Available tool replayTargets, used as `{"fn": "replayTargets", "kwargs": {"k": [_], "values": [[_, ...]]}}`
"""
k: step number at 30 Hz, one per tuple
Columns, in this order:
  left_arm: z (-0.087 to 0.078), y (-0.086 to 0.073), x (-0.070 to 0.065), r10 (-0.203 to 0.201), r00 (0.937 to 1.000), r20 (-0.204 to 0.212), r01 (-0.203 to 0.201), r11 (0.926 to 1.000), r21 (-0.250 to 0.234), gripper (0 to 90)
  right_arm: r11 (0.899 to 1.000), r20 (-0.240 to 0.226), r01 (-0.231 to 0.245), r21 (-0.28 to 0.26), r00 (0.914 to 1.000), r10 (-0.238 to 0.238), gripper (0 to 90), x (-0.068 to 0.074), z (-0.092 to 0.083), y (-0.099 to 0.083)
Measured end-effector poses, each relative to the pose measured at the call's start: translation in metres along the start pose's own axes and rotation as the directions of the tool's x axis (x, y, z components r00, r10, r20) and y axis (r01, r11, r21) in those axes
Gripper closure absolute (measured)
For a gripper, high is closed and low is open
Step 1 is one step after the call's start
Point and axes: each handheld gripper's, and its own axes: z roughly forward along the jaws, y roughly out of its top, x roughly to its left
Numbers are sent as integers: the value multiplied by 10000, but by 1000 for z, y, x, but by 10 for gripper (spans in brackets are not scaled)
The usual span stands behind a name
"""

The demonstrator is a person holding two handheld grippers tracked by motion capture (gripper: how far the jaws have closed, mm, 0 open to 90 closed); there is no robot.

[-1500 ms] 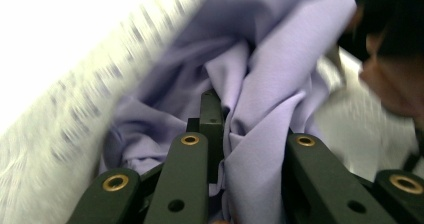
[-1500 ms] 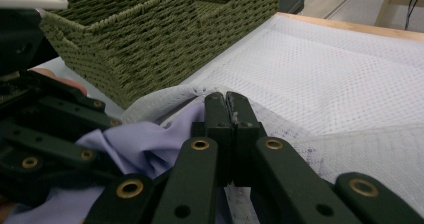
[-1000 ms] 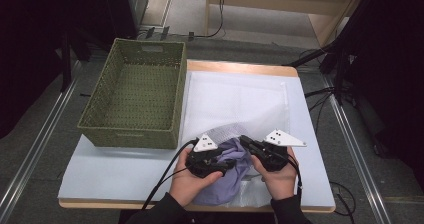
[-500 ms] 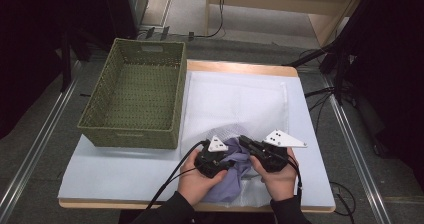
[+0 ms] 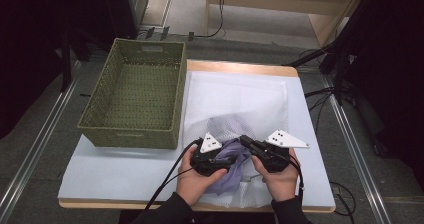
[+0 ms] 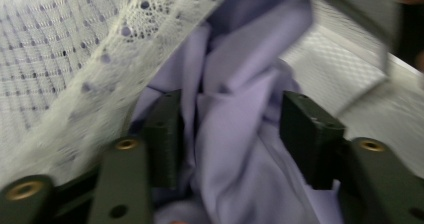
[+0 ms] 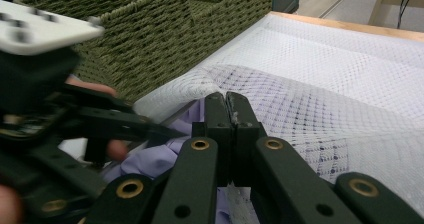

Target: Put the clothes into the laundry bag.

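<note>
Lilac cloth [image 5: 231, 160], soft and light, is being stuffed into a mesh bag [image 5: 235, 104] on the worktop [image 5: 125, 164]. Left gripper [image 6: 227, 134] jaws have just been opening around a fold; right gripper [image 7: 230, 109] jaws are pinched on the bag's rim.

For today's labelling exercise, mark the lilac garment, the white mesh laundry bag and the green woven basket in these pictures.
lilac garment [image 6: 235, 134], left gripper view, on the fold between the jaws.
white mesh laundry bag [image 5: 240, 96], high view, on its flat far half.
green woven basket [image 5: 131, 132], high view, on its near wall.
</note>
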Motion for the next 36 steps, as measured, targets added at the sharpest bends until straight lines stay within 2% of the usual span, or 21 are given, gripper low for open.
{"fn": "replayTargets", "kwargs": {"k": [2,4,6,8,10,11,13,15,17,20,21,23,25,27,28,29,31,32,36], "values": [[-11,-1,-1,62,9997,218,-60,9999,-108,373,10000,44,-4,-19,10000,4,900,0,-1,1],[-20,-3,-2,182,9995,267,-179,9998,-103,349,10000,40,-12,-22,10000,12,900,-1,0,0],[-24,-5,-5,263,9989,377,-261,9996,-42,335,10000,52,-40,0,10000,40,900,-1,1,0],[-23,-9,-8,417,9984,394,-431,9984,366,322,10000,55,-59,39,10000,59,900,-1,1,0],[-16,-13,-9,529,9985,165,-540,9953,804,323,10000,32,4,47,10000,-4,900,0,3,-1],[-13,-15,-9,467,9989,55,-470,9944,949,332,10000,33,28,56,10000,-29,900,0,3,-1],[-4,-18,-9,523,9981,-314,-476,9896,1359,406,10000,25,25,82,10000,-25,900,1,3,-1],[4,-20,-9,589,9978,-306,-523,9814,1848,500,10000,3,34,82,10000,-34,900,0,3,-1],[10,-22,-11,804,9959,-419,-705,9773,1996,625,10000,-24,12,95,10000,-12,900,1,3,-1],[10,-15,-9,403,9988,-294,-341,9817,1876,806,9999,-74,48,101,10000,-47,900,3,3,-1],[10,-11,-9,370,9987,-346,-302,9830,1809,825,9999,-97,80,88,9999,-80,900,3,3,-1],[10,-3,-9,231,9990,-387,-178,9910,1325,842,9999,-116,93,45,9999,-93,900,5,3,0],[9,4,-7,121,9982,-595,-78,9973,728,846,9999,-134,125,-5,9998,-125,900,6,2,1],[10,7,-5,-103,9960,-891,110,9999,79,844,9999,-142,93,-48,9999,-93,900,6,1,2],[13,6,-4,-119,9954,-946,115,9999,-54,837,9999,-152,86,-58,9998,-87,900,6,0,3],[18,3,-2,-112,9965,-826,112,9999,-4,821,9999,-145,104,-53,9998,-104,900,6,0,3],[26,-4,2,-144,9993,-343,162,9986,509,770,10000,-115,99,3,9999,-99,900,5,0,2],[26,-7,1,-148,9996,-248,160,9985,522,732,10000,-114,96,21,9999,-95,900,4,0,1],[7,-6,4,-32,9990,436,18,9995,320,553,10000,-67,-5,21,10000,5,900,1,1,0]]}}
